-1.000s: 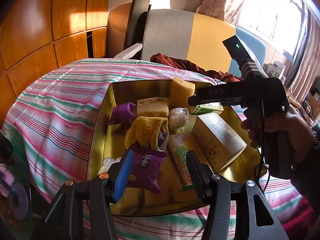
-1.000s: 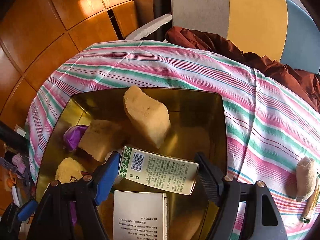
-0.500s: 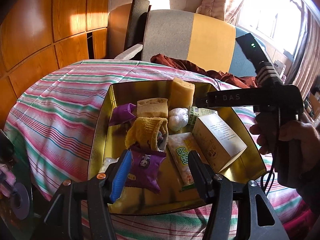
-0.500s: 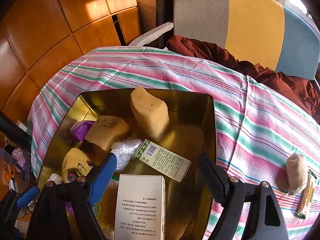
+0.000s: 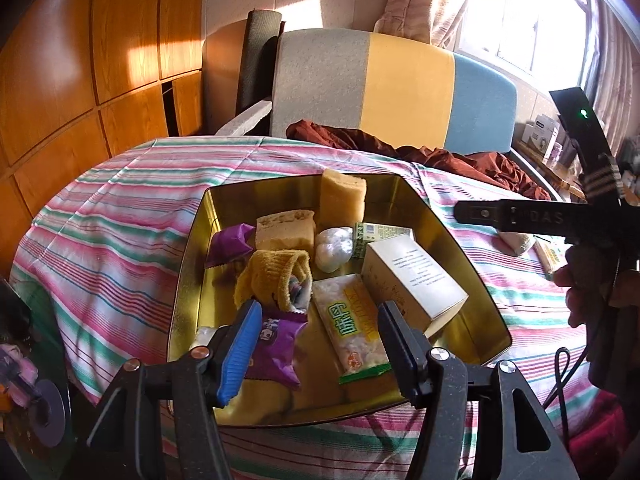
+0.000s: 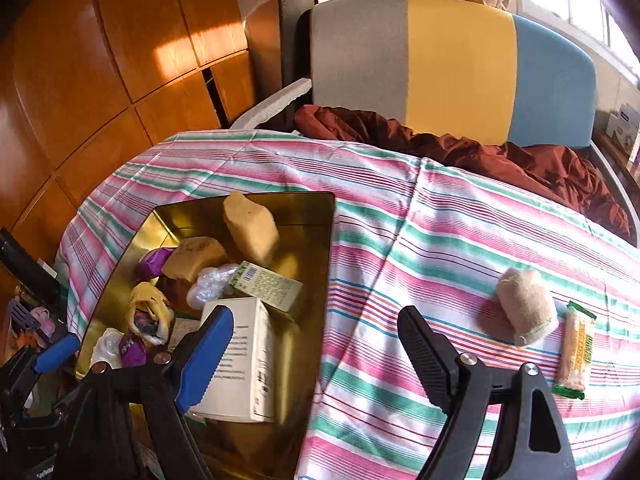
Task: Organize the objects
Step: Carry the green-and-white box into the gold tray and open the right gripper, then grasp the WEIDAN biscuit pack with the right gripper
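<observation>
A gold tin tray [image 5: 460, 248] on the striped cloth holds two sponges [image 5: 342, 200], a yellow sock [image 5: 276, 276], a white box [image 5: 412, 276], a green-and-white carton [image 6: 268, 286], a cracker packet [image 5: 352, 332] and a purple snack packet [image 5: 272, 348]. My left gripper [image 5: 318, 312] hangs over the tray's near end. Its jaws are opening, and the purple packet lies loose beside the blue finger. My right gripper [image 6: 312, 316] stands open and empty above the tray's right wall [image 6: 320, 280]. A beige plush roll [image 6: 526, 306] and a snack bar [image 6: 576, 348] lie on the cloth to its right.
The striped tablecloth [image 6: 400, 240] covers a rounded table. Behind it stands a chair with a grey, yellow and blue back [image 6: 440, 60], with a maroon cloth [image 6: 480, 152] heaped on it. Wooden panels [image 5: 80, 60] line the left wall. A hand [image 5: 580, 292] grips the right tool.
The green-and-white carton went from between the right fingers to lying in the tray. The right gripper opened wider and drew away up and to the right. The left jaws spread slightly.
</observation>
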`<state>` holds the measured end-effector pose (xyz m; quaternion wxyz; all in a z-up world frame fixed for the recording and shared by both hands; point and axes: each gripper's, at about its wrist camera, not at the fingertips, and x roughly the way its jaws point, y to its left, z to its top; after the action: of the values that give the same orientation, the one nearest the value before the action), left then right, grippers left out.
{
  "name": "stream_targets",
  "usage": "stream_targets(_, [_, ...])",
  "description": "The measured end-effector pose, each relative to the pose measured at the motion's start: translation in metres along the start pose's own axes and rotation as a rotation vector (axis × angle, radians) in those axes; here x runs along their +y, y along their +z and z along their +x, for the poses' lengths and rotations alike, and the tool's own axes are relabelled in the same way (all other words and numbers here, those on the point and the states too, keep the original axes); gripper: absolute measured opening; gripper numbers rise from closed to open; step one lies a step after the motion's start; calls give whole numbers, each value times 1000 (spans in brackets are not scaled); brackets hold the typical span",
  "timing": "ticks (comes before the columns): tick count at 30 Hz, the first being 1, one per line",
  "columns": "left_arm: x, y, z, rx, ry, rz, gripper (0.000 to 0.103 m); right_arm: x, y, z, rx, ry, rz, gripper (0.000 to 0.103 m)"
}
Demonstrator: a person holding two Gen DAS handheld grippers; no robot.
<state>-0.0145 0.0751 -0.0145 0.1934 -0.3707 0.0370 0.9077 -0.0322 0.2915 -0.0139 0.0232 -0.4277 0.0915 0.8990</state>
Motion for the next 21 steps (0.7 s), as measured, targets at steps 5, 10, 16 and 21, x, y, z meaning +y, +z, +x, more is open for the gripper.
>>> stream_targets(5, [-15,4,-3,0,-22,33,70,-47,-9,-17,-6,-83,59,86])
stream_targets(10, [-31,6,-2,8,-43,68,77,-101,-18,-28,14,-180,132,86])
stream_targets(16, [-49,10,-1,15,-71,101,83,-176,-28,-39,43,-288,266,86])
stream_targets(21, [-63,14,1,21,-95,126,87,-236,-42,-37,46,-330,422,86])
